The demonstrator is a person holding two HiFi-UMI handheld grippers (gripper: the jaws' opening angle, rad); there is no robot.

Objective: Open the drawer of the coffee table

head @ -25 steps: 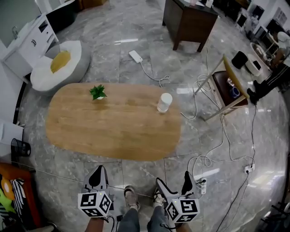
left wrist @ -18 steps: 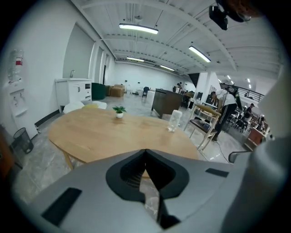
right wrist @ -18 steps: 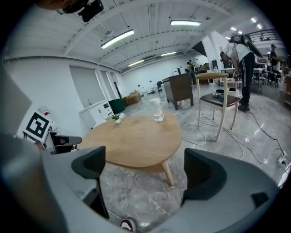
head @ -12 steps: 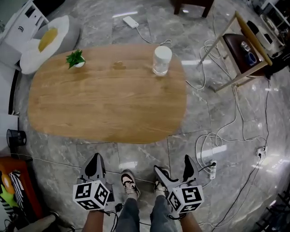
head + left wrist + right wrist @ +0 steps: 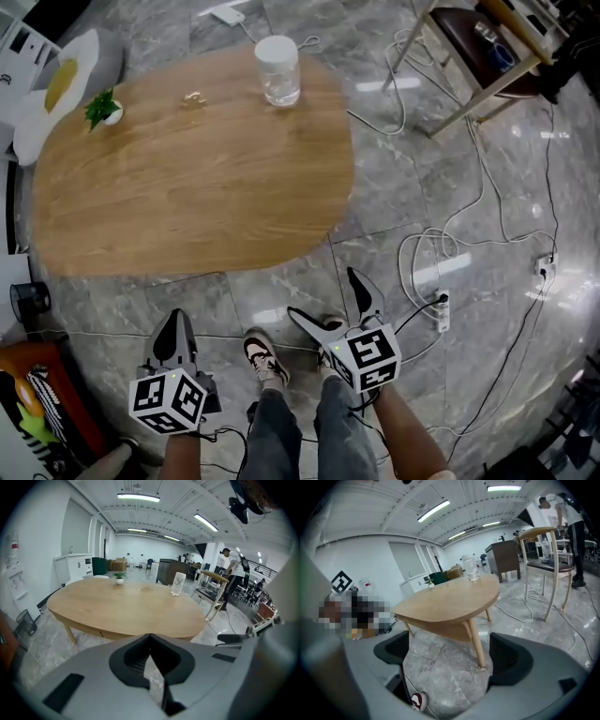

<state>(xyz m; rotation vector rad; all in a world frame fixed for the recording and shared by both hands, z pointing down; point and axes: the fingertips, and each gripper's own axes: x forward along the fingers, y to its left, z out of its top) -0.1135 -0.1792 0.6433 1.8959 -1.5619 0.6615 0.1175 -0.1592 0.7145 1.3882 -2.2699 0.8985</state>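
The left gripper point(image 5: 173, 326) hangs low beside the person's left leg with its jaws pressed together and nothing held; its own view shows only a sliver of floor where the pads meet. Ahead of it lies the oval wooden coffee table point(image 5: 187, 178), which over the last second has slid up and to the left in the head view and grown larger. I take that to mean the person has walked in close and drifted toward the table's right end. A small potted plant point(image 5: 101, 109) stands near the far left edge, and a lidded glass jar point(image 5: 278, 70) near the far right edge, well apart from each other. The drawer cannot be picked out for certain: the left gripper view shows the apron point(image 5: 89, 629) under the near long edge with a faint seam that may be the drawer front, still flush and so still shut. The right gripper point(image 5: 323, 295) has turned, its marker cube now tilted, and its jaws stand wide apart and empty, framing only floor, a table leg and a shoe point(image 5: 262, 361). Both grippers are well short of the table, so the approach is still under way and reaching the drawer will mean crouching lower. To the right, cables point(image 5: 441, 253) loop over the marble floor toward a wooden chair point(image 5: 469, 56) and could snag a foot.
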